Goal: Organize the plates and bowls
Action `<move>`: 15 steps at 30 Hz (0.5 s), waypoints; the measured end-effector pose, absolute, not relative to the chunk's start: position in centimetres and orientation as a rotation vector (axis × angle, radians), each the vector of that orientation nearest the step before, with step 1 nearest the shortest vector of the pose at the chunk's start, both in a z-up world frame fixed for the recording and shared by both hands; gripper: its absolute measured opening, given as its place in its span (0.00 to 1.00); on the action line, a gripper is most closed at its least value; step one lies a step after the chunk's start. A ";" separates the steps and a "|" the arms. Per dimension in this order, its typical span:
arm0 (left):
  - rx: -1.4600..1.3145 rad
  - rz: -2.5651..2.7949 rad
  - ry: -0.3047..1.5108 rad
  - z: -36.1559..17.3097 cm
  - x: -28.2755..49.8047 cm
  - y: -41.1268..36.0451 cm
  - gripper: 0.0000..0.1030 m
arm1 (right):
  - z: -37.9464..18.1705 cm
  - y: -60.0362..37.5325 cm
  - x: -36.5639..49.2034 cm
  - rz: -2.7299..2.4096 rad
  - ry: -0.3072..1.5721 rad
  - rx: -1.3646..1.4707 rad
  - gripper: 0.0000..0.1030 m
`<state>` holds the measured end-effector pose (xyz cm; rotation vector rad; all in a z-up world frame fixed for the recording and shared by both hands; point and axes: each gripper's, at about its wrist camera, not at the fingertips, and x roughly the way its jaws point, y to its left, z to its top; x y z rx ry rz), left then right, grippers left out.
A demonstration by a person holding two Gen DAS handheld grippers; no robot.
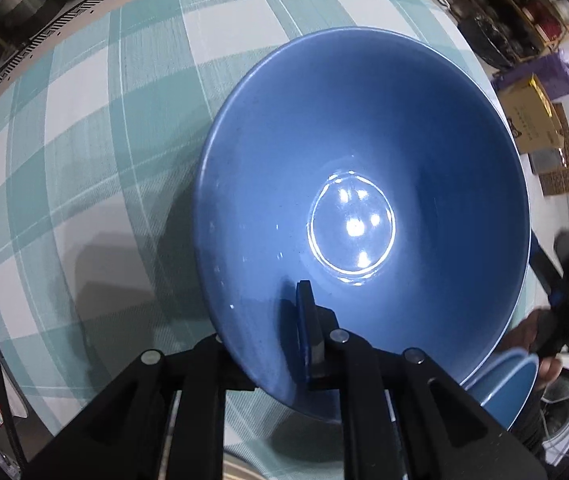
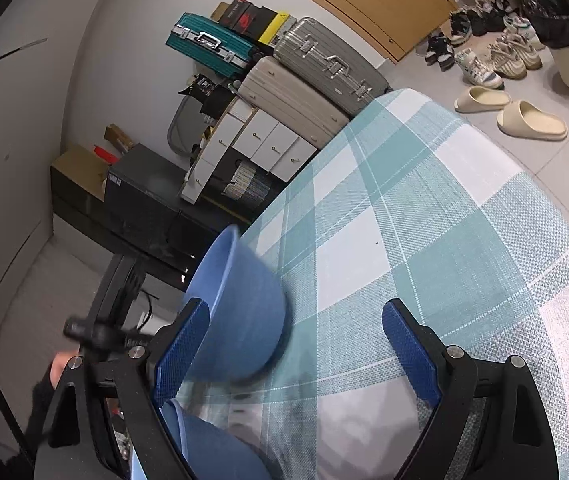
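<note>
My left gripper [image 1: 304,344] is shut on the rim of a large blue bowl [image 1: 364,160]; one blue pad sits inside the bowl, the other finger is hidden behind its wall. The bowl is held tilted above the teal checked tablecloth [image 1: 84,140]. In the right wrist view the same bowl [image 2: 240,312] hangs tilted over the table's left edge, with the left gripper [image 2: 96,334] behind it. More blue dishes [image 1: 512,388] lie below the bowl; they also show in the right wrist view [image 2: 212,448]. My right gripper [image 2: 296,356] is open and empty above the cloth [image 2: 424,220].
Suitcases [image 2: 312,64], white drawers [image 2: 260,140] and a black desk [image 2: 136,200] stand beyond the table's left edge. Shoes and slippers [image 2: 512,112] lie on the floor to the right. Boxes [image 1: 532,120] and shelves lie past the table in the left wrist view.
</note>
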<state>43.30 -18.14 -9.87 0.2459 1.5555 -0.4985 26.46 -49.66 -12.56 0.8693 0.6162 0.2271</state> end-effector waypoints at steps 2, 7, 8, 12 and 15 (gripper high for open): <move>0.256 -0.504 1.550 -9.7 43.1 -17.9 0.13 | -12.9 -49.9 26.6 0.227 0.624 0.892 0.87; 0.344 -0.449 1.456 -9.6 42.6 -18.4 0.20 | -12.8 -49.8 26.5 0.221 0.620 0.882 0.87; 0.347 -0.451 1.450 -9.6 42.3 -18.6 0.23 | -12.8 -49.8 26.5 0.221 0.621 0.879 0.87; 0.346 -0.456 1.422 -9.8 41.5 -19.7 0.42 | -12.3 -49.7 26.0 0.212 0.579 0.865 0.87; 0.303 -0.467 1.410 -9.6 41.7 -19.5 0.44 | -12.3 -49.6 26.1 0.216 0.581 0.859 0.87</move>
